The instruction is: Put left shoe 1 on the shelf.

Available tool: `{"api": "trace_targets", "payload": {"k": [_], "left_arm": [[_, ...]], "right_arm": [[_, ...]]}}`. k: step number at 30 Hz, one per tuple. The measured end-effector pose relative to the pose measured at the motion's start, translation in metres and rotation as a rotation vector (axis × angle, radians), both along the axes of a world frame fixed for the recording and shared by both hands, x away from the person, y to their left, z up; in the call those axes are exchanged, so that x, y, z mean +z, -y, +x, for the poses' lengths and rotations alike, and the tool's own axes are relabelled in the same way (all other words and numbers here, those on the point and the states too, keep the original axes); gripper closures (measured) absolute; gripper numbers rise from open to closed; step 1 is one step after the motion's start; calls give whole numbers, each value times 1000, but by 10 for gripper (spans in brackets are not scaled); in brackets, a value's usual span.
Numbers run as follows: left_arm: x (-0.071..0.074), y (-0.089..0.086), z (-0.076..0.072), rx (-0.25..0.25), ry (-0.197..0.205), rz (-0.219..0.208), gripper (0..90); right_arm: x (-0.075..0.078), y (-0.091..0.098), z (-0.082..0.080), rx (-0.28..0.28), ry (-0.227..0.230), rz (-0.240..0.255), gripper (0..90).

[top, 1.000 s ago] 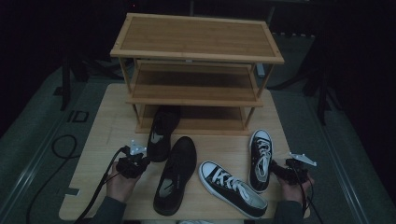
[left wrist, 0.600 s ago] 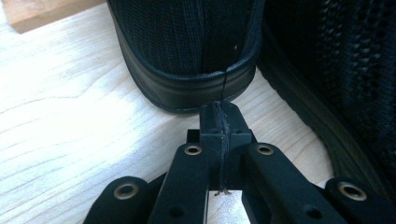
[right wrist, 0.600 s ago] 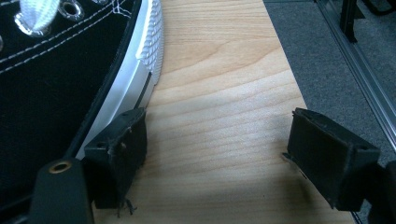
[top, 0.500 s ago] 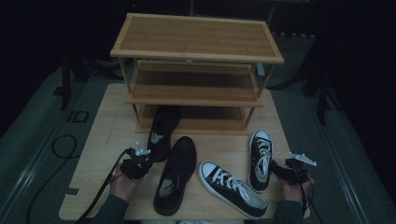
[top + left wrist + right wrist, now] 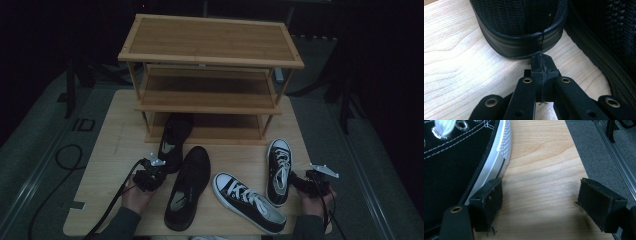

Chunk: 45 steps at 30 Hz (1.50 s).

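Observation:
Two plain black shoes and two black-and-white laced sneakers lie on the wooden table in front of a three-shelf wooden rack (image 5: 210,50). The far black shoe (image 5: 175,137) has its toe under the rack's bottom shelf; the near black shoe (image 5: 187,195) lies beside it. My left gripper (image 5: 156,174) is shut with nothing in it, and its tips (image 5: 541,63) touch the far black shoe's heel (image 5: 519,30). My right gripper (image 5: 296,182) stands open (image 5: 541,202) beside the right sneaker (image 5: 277,170). Its left pad (image 5: 487,202) rests against the white sole (image 5: 496,162).
The other sneaker (image 5: 250,202) lies slanted between the near black shoe and the right sneaker. The near black shoe's side (image 5: 609,37) runs close on the right of the left gripper. The table's right edge (image 5: 579,162) borders grey floor. A cable (image 5: 65,155) loops at the left.
My left gripper has edged slightly toward the black shoe's heel. The right gripper has not moved.

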State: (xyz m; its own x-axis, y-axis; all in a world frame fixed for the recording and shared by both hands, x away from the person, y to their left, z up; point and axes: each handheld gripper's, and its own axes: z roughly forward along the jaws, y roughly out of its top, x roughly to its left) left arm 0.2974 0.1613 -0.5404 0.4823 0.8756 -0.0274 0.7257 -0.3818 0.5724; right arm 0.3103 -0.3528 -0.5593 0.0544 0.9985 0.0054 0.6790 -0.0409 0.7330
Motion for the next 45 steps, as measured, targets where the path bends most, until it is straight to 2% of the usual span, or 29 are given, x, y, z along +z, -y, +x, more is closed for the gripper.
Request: {"api": "trace_targets", "payload": {"k": [9, 21, 24, 25, 28, 34, 40, 45], "left_arm": [[1, 4, 8, 12, 6, -10, 898], [13, 9, 21, 25, 45, -43, 898], [13, 16, 25, 11, 55, -9, 898], [14, 16, 27, 5, 47, -5, 898], [14, 18, 27, 4, 55, -1, 898], [15, 22, 32, 19, 67, -25, 898], [15, 29, 42, 14, 84, -5, 898], [14, 32, 50, 39, 96, 20, 897]], "right_arm": [[0, 0, 0, 0, 0, 0, 196], [0, 0, 0, 0, 0, 0, 196], [0, 0, 0, 0, 0, 0, 196], [0, 0, 0, 0, 0, 0, 196], [0, 0, 0, 0, 0, 0, 196], [0, 0, 0, 0, 0, 0, 196], [0, 0, 0, 0, 0, 0, 196], [0, 0, 0, 0, 0, 0, 196]]}}
